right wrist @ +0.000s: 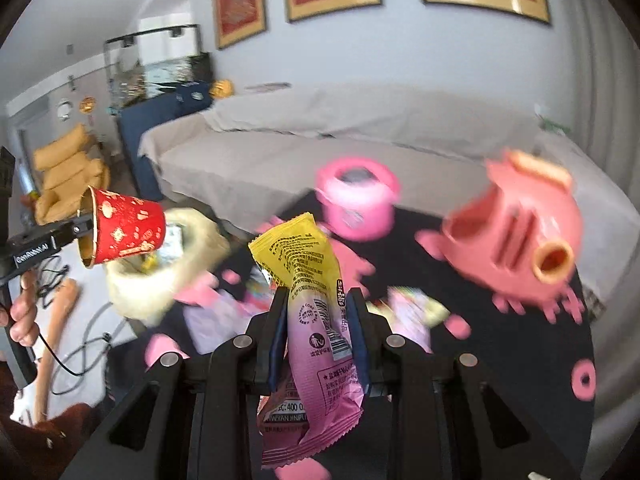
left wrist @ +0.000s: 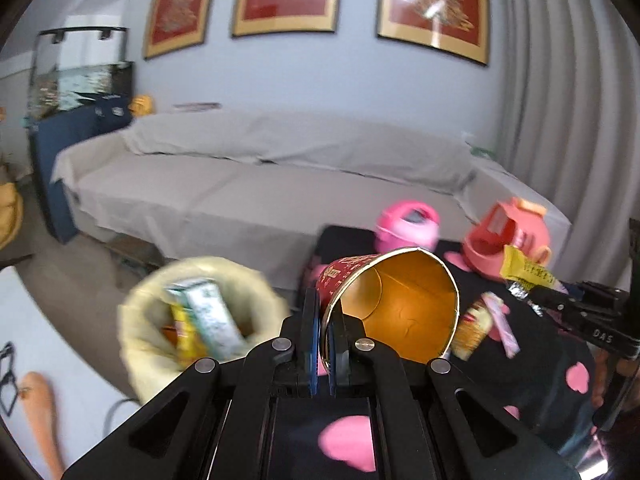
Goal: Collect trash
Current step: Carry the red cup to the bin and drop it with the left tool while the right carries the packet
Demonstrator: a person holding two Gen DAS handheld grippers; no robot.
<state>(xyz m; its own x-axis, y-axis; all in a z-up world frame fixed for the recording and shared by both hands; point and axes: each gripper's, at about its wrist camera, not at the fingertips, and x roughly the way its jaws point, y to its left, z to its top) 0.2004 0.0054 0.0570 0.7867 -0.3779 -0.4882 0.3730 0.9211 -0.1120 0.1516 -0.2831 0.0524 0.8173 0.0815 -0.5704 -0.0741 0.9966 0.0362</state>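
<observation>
My left gripper is clamped on the rim of a red paper cup, the thin wall pinched between its blue pads; the cup lies on its side, its gold inside turned toward the camera and its base pointing away to the left. From the right wrist view I see the same cup held out in the air at the end of that gripper, just above and to the left of a cream basket, with a hand on the handle below. In the left view the basket sits just left of my fingers and already holds a few wrappers, among them a pale green packet. My right gripper is closed on a yellow and pink snack wrapper, which stands up between the pads, its yellow end above them and its pink end hanging crumpled below. In the left view that wrapper shows at the right edge, gripped by the other claw. Beyond lie a black table cover with pink shapes, a pink toy pot, a salmon toy, and more wrappers on the cloth, blurred.
</observation>
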